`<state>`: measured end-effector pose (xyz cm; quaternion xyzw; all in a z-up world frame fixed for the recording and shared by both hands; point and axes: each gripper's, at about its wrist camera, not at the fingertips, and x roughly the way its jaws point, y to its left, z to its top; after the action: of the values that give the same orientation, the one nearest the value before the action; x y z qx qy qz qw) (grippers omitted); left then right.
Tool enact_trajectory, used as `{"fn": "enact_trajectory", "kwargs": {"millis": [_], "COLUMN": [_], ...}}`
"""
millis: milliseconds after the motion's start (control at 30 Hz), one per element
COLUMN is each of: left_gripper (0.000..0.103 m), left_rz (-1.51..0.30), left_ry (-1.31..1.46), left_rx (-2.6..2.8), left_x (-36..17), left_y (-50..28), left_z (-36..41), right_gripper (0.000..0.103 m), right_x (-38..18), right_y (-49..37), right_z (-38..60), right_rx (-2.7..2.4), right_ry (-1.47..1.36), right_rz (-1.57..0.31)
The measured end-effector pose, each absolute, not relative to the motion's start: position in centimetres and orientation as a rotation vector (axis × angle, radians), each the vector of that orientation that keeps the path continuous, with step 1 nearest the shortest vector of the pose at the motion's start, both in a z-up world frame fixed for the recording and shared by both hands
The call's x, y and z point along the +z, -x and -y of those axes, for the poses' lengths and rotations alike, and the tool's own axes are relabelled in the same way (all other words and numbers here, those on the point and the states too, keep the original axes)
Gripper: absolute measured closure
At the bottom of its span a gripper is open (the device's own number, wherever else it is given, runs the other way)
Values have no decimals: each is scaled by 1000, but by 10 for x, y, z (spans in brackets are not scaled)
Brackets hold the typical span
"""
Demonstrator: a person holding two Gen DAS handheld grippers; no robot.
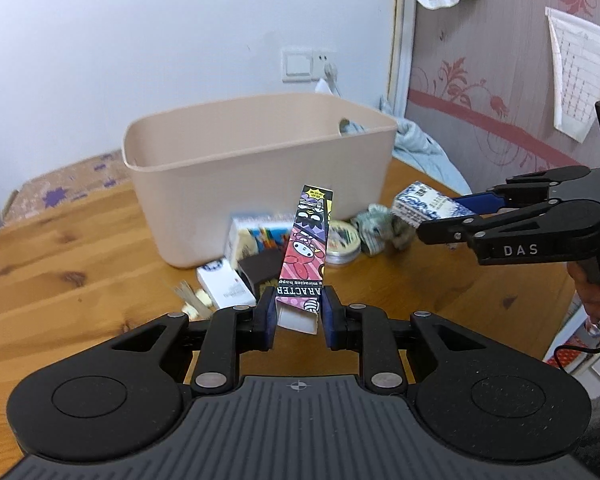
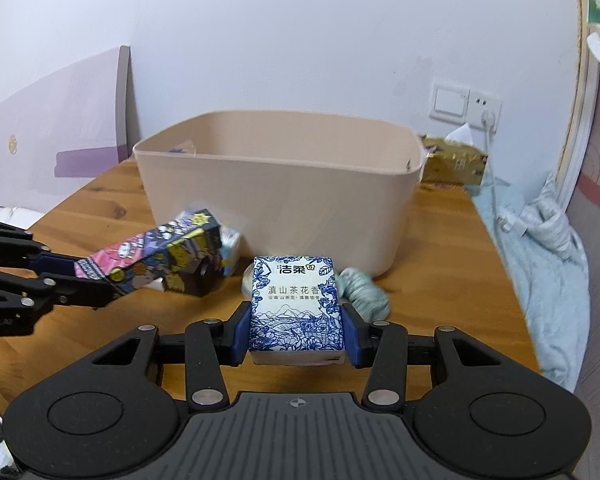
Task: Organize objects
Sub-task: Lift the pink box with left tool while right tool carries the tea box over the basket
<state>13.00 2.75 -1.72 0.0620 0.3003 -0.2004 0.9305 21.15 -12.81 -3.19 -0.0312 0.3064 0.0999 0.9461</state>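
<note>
Holding | left gripper (image 1: 298, 314) clamps cartoon-printed box (image 1: 305, 256) at its lower end, above table (image 1: 80, 240) | right gripper (image 2: 296, 330) clamps blue-white tissue pack (image 2: 296, 304) between pads, before beige bin (image 2: 276, 200)

Beige plastic tub (image 1: 260, 168) interior hidden behind its near wall; small items beside white carton (image 1: 226, 286) motion-blurred, unidentifiable.

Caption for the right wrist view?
Right gripper holds a blue-and-white tissue pack before the beige bin.
</note>
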Motion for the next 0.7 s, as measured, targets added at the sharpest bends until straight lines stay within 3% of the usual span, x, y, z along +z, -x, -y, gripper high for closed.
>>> {"fn": "enact_trajectory", "kwargs": {"millis": [700], "left_gripper": [80], "left_rz": [-462], "left_ry": [-137], "left_rx": [-321], "left_x": [53], "left_y": [-174], "left_z": [-41], "right_gripper": [60], "right_x": [20], "right_y": [-248], "right_z": [143], "right_rx": [163], "right_ry": [43], "right_rz": [-506]}}
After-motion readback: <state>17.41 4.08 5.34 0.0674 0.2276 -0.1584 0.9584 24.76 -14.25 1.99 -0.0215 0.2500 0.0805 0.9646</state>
